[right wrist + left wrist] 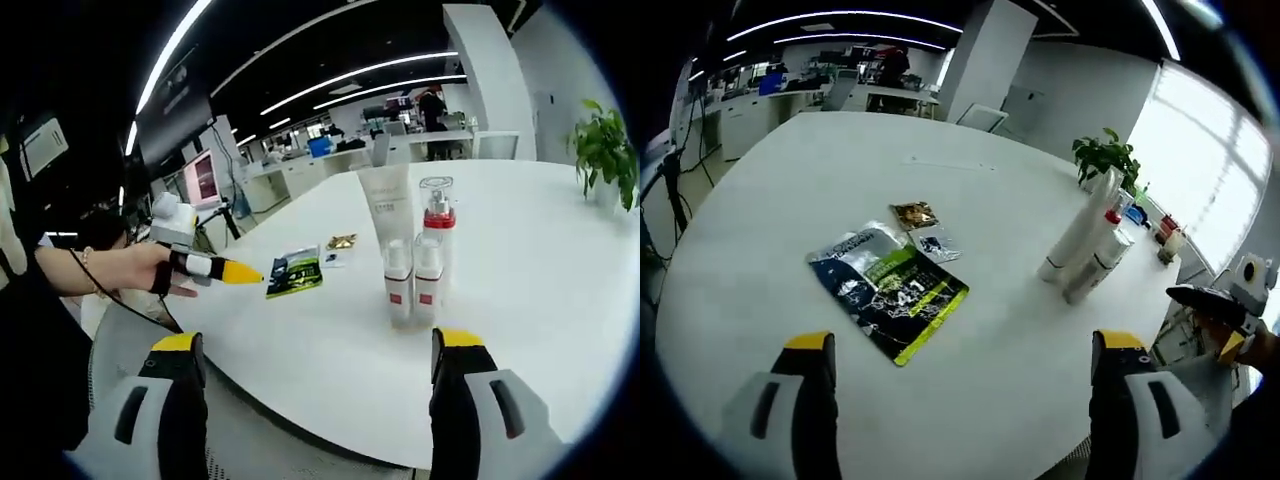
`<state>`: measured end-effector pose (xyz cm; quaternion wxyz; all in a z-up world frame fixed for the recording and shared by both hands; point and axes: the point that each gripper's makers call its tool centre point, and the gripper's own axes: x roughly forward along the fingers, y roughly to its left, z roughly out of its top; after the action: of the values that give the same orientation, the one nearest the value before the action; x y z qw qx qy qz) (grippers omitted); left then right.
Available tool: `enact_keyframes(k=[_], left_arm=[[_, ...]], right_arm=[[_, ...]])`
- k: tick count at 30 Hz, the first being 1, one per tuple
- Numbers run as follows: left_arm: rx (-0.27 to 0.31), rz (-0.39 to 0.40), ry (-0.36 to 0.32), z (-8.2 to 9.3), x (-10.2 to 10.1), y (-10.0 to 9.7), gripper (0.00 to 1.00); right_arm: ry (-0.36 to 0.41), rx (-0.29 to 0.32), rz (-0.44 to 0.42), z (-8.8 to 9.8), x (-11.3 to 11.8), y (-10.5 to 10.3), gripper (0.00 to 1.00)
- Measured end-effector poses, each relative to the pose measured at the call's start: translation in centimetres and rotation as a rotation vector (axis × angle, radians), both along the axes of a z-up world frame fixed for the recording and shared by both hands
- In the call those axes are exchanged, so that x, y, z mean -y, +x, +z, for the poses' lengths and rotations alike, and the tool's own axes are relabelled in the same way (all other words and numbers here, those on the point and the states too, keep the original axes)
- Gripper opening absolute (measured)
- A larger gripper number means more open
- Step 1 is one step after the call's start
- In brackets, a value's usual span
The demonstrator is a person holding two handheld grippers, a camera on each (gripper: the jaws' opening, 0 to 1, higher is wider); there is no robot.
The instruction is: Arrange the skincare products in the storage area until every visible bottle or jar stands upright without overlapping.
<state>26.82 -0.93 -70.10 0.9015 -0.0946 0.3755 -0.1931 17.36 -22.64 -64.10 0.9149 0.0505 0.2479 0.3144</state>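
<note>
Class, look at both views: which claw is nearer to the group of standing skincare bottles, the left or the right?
Right. The right claw faces the skincare bottles straight ahead across the table. The left claw sits farther back, with the bottles off to its right, beyond the sachets.

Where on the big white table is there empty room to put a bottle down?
Plenty. The table is bare beyond the sachets, and between them and the standing bottles. The near edge by the left gripper is bare too. It is crowded only at the bottles, which stand close together, and around the flat sachets.
</note>
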Motion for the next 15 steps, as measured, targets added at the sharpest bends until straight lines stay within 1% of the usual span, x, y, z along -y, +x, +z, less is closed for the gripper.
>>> enact_keyframes(k=[1,2,5,7,11,12,13,15], left_arm=[[-0.001,0.008,0.003,-0.1,-0.1,0.5,0.99],[-0.002,0.030,0.011,-0.5,-0.4,1.5,0.99],[-0.035,0.084,0.031,-1.8,-1.3,3.1,0.99],[-0.048,0.121,0.045,-2.0,-1.7,3.9,0.99],[-0.037,0.173,0.063,-2.0,-2.0,5.2,0.99],[-0.027,0.203,0.077,-2.1,-2.3,5.9,0.99],[-0.028,0.205,0.079,-2.2,-2.3,6.1,0.99],[-0.049,0.238,0.107,-2.8,-2.5,6.8,0.99]], right_arm=[[-0.002,-0.001,0.001,0.0,-0.1,0.0,0.93],[-0.004,-0.001,0.000,-0.1,-0.1,0.0,0.93],[-0.007,-0.014,-0.002,-0.3,0.0,0.0,0.92],[-0.012,-0.019,-0.004,-0.4,0.0,0.0,0.92],[-0.019,-0.033,-0.008,-0.6,0.1,-0.1,0.92],[-0.021,-0.036,-0.009,-0.7,0.1,0.0,0.92],[-0.022,-0.039,-0.011,-0.7,0.1,-0.1,0.92],[-0.024,-0.044,-0.018,-0.8,0.2,0.0,0.92]])
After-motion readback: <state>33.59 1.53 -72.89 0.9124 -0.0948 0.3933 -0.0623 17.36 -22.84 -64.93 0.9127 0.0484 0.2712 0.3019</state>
